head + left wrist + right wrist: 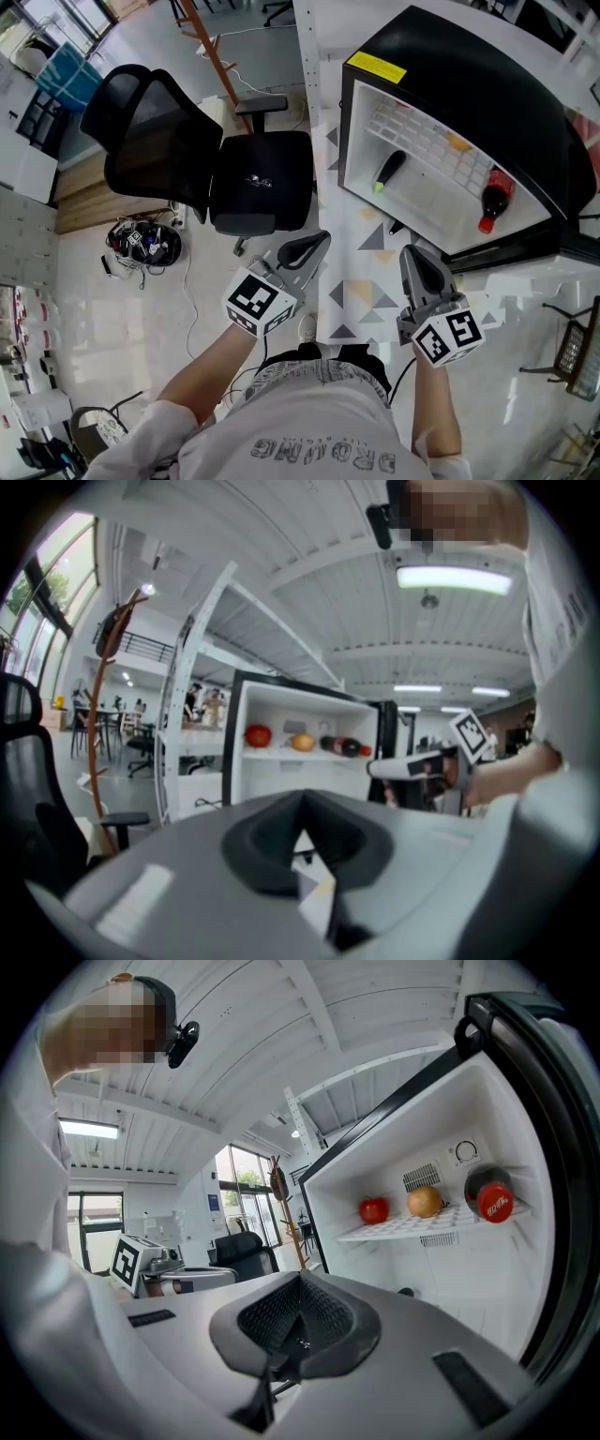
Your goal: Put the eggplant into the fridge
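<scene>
**Head view:** from above the person, facing steeply down. Open fridge (469,84) at upper right; left gripper (323,236) & right gripper (410,249) near the bottom.
**Left gripper view:** low, along its own fingers (262,846), roughly level, facing the fridge front from farther off; right gripper at its right.
**Right gripper view:** same dir., close to the interior.
All 3 views share the fridge shelf (422,1227).

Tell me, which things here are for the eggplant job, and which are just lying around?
For the job:
eggplant, already lying inside
fridge, door open
left gripper, shut, empty
right gripper, shut, empty

Just lying about:
bottle
red fruit
orange fruit
chair
cables
</scene>
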